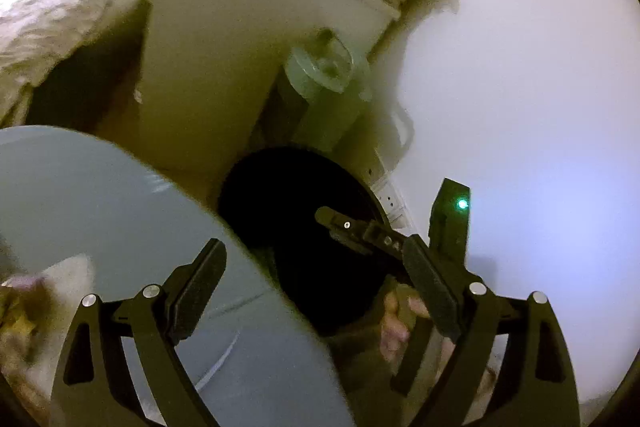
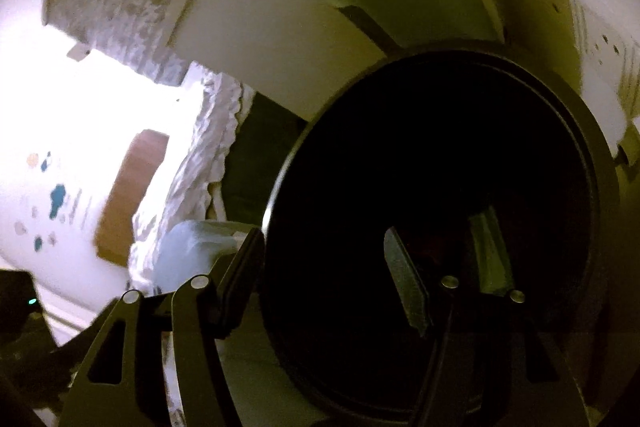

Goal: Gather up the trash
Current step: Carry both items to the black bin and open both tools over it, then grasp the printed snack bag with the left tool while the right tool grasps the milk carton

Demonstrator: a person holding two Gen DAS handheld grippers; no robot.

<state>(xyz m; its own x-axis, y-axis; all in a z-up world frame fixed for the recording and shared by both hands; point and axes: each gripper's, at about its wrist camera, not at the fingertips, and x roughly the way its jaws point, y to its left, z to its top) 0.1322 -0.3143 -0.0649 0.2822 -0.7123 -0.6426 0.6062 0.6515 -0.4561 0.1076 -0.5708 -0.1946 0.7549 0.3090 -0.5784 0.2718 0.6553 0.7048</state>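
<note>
The inside of the black trash bin (image 2: 432, 211) is showing only darkness, its contents impossible to make out. The right gripper (image 2: 320, 279) is hanging wide open and empty over its rim. The left gripper (image 1: 316, 275), also spread empty, is hovering beside the bin (image 1: 296, 211), near a pale round table (image 1: 100, 207).

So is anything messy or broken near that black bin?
Nothing looks broken or spilled. The black bin sits open beside the white cabinet, and both the left gripper and right gripper are open and empty. The views are blurry, though.
</note>
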